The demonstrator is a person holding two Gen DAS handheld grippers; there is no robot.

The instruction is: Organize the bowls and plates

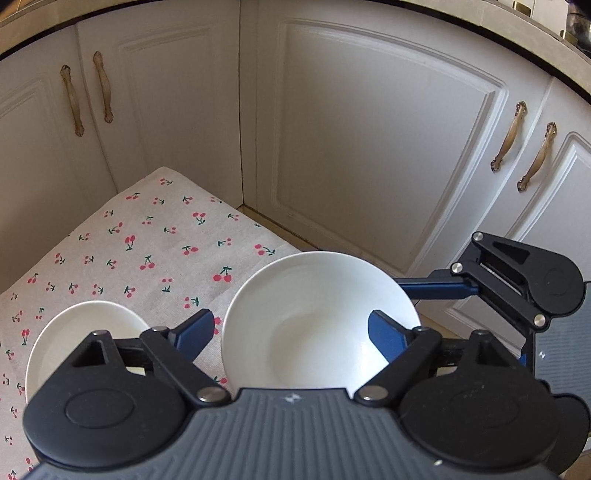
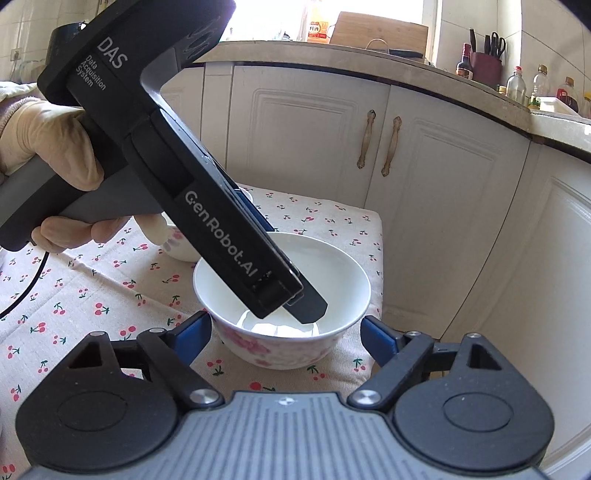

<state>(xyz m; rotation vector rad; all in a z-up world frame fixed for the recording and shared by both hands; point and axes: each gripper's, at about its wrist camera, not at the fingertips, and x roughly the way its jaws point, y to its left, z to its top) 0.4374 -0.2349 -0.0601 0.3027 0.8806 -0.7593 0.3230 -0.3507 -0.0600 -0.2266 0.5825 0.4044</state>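
My left tongs straddle the near rim of the white bowl on the cherry-print cloth over the worktop, pads partly open, not pressing. My right tongs sit open around the same bowl, no contact. A second white dish lies just left.

Cherry-print cloth covers the desk, red cherries on beige. Behind it: white panelled cabinet doors with aged brass handles, set in pairs. Stone-look countertop runs above them. On it: wooden cutting board leaning by the window, yellow-labelled bottle, dark red utensil holder with scissors, several glass bottles further right.
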